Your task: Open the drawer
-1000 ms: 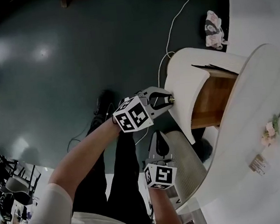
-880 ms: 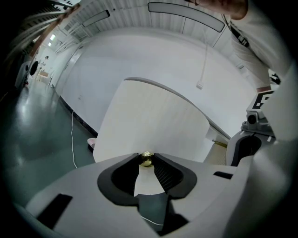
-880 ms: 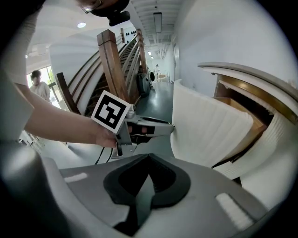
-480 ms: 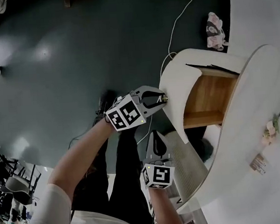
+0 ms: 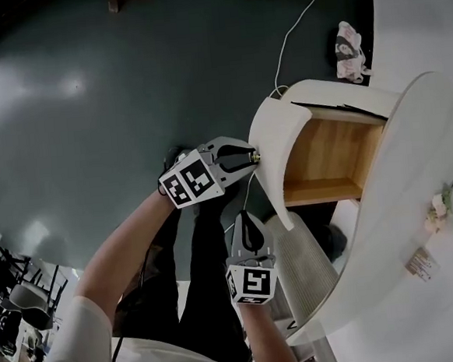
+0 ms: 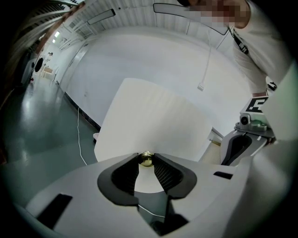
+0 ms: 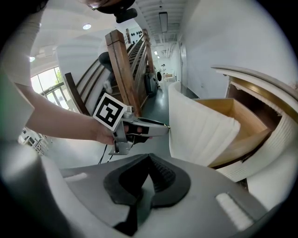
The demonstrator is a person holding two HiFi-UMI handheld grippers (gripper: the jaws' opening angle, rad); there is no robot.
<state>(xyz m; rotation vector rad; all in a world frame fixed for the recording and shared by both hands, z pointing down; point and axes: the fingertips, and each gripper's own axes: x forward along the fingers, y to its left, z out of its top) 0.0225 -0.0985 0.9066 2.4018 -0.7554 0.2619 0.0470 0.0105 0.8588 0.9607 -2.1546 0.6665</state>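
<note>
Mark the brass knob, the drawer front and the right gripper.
brass knob (image 6: 146, 159): left gripper view, its round head.
drawer front (image 5: 271, 149): head view, its white outer face.
right gripper (image 7: 149, 155): right gripper view, where its closed tips meet.

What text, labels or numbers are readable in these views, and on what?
None readable.
Small tag on the white desk top: print too small to read.
Left gripper and right gripper: square marker patterns only, no letters.
</note>
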